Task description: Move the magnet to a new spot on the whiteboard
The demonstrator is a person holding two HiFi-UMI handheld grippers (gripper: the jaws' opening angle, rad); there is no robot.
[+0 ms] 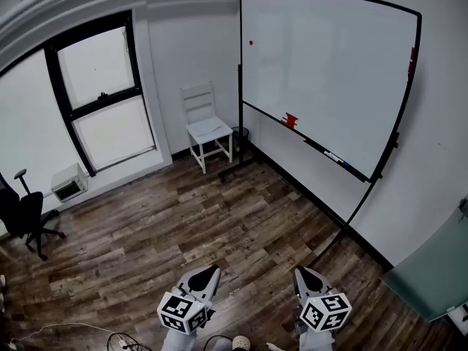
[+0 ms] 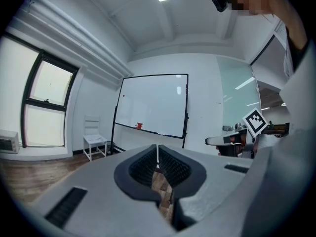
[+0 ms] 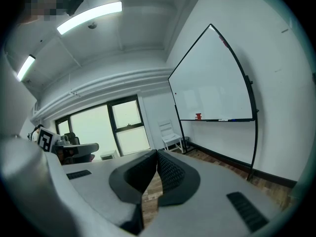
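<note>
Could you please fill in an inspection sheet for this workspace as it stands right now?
Surface: whiteboard on a black-framed stand, mostly blank.
Job's things: small red magnet near the board's upper left corner.
Clutter: red object and markers on the board's tray.
Grippers: left gripper and right gripper both shut, empty, well short of the board.
Cables: cables on the floor, low left.
Surroundings: wooden floor, white chair, window, black office chair.
</note>
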